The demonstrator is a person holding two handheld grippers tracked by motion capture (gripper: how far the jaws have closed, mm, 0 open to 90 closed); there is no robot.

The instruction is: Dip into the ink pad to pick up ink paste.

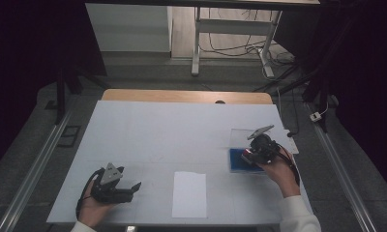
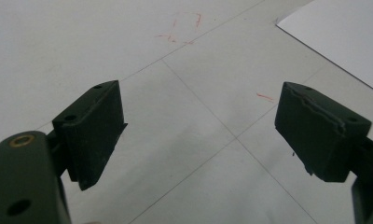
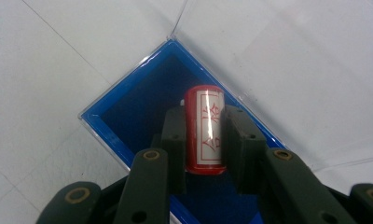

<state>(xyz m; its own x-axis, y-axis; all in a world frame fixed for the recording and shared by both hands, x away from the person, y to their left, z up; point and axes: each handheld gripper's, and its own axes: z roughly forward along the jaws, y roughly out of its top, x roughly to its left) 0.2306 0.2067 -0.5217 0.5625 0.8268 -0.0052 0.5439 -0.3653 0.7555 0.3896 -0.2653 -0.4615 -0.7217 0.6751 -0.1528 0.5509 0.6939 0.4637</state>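
A red cylinder stamp [image 3: 204,128] with a white label and red characters is clamped between both jaws of my right gripper [image 3: 204,122], just above the blue-lined box [image 3: 142,88]. That box's clear lid [image 3: 287,56] lies open behind it. From above, the right gripper [image 1: 251,153] hovers over the blue box [image 1: 236,162] at the right of the white mat. My left gripper [image 1: 133,187] rests low at the near left, jaws wide apart. Nothing lies between the jaws of the left gripper [image 2: 198,130], only bare mat.
A white sheet of paper [image 1: 189,194] lies near the front edge, between the two hands; its corner [image 2: 338,42] appears beyond the left gripper's jaws. Faint red pen marks [image 2: 184,28] are on the white mat [image 1: 172,130]. Wooden table edge [image 1: 186,95] at the back.
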